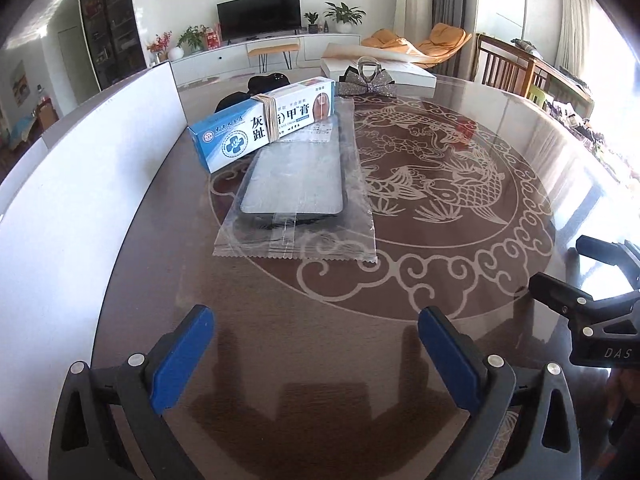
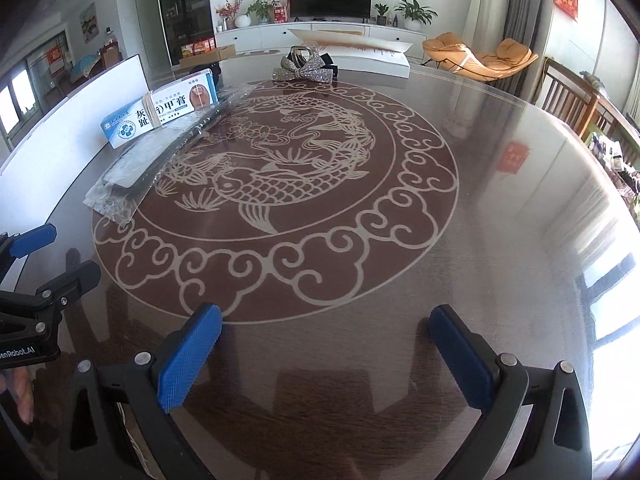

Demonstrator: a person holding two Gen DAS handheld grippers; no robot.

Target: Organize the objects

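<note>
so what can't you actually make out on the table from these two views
- Dark item, left wrist view: mostly hidden behind the blue-and-white box.
- Box text: partly covered by rubber bands.
- Phone case in its clear bag, right wrist view: seen edge-on, its face unreadable.
- Sequined bow: what it's fixed to is unclear.

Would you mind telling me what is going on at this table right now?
A person holds two tongs over the round table, both open and empty. The left tongs face the boxed ointment, which lies partly on a bagged phone case. The right tongs hover over bare tabletop. Nothing is gripped yet.
</note>
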